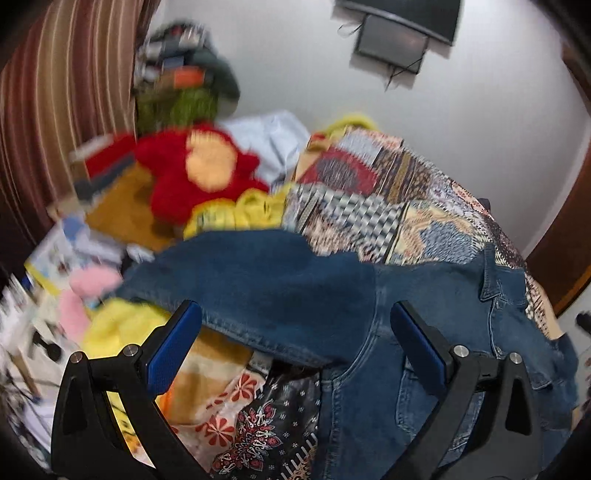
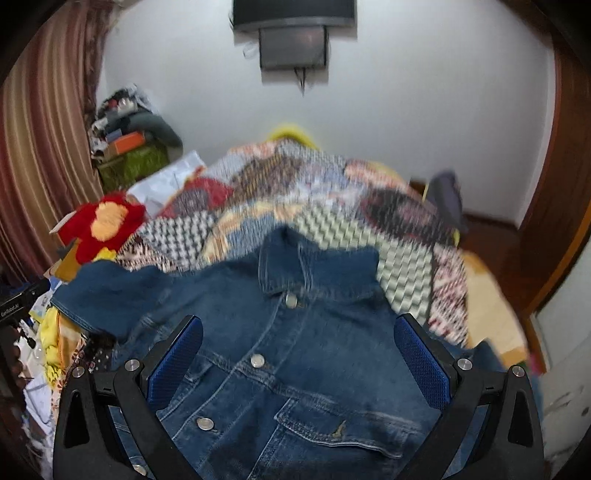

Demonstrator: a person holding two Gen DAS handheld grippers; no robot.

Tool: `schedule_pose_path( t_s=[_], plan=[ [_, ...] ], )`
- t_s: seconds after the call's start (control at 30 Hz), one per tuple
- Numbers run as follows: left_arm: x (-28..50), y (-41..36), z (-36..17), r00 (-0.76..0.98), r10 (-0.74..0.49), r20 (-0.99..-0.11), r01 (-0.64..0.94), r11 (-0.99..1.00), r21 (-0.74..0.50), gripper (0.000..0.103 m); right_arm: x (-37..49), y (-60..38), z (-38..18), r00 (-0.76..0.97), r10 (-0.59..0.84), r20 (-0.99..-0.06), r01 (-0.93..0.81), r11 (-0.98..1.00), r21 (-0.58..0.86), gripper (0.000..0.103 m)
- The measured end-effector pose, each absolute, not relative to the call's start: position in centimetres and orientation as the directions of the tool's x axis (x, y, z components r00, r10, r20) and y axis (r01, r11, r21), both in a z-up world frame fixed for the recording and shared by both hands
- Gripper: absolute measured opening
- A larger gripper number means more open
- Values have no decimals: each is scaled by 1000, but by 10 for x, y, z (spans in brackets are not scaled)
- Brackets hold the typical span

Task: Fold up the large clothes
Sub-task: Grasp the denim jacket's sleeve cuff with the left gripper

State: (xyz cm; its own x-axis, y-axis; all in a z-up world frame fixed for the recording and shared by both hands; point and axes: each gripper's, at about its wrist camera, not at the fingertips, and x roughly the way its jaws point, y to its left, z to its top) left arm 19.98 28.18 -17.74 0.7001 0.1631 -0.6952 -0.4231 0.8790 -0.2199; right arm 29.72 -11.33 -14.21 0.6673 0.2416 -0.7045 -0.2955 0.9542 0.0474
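Observation:
A blue denim jacket (image 2: 295,332) lies front up on a bed with a patchwork bedspread (image 2: 295,192), collar pointing away and metal buttons showing. One sleeve stretches out to the left (image 1: 258,280). My left gripper (image 1: 295,325) is open and empty, hovering over the sleeve and shoulder area. My right gripper (image 2: 299,332) is open and empty, hovering over the jacket's chest just below the collar. Both views are blurred.
A red and orange plush toy (image 1: 199,173) and yellow cloth (image 1: 243,210) lie left of the bedspread. Floral fabrics (image 1: 243,417) hang below the sleeve. Striped curtains (image 1: 55,110), stacked clutter (image 2: 125,140), a wall-mounted screen (image 2: 295,26) and wooden trim (image 2: 561,184) surround the bed.

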Motion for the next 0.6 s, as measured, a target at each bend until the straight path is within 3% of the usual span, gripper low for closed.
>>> schedule_pose_path(
  t_s=[0.13,0.3,0.47,0.6],
  plan=[
    [203,309,-208,646,108,-756,-470,837,-282,103,320,-117,-175,567,257,-782,-262,957,124,103],
    [204,338,-234,672,-24,-740,-463,766,-445,102,334,-119,-202,487,297,-822,-247,949,196,103],
    [213,359,-242,703,-97,-705,-451,705,-547,77,337,-111,-209,460,307,-833,-268,943,199,103],
    [224,375,-240,713,-62,-699,-478,686,-548,58,337,-106,-213,446,302,-843,-281,941,188,103]
  ],
)
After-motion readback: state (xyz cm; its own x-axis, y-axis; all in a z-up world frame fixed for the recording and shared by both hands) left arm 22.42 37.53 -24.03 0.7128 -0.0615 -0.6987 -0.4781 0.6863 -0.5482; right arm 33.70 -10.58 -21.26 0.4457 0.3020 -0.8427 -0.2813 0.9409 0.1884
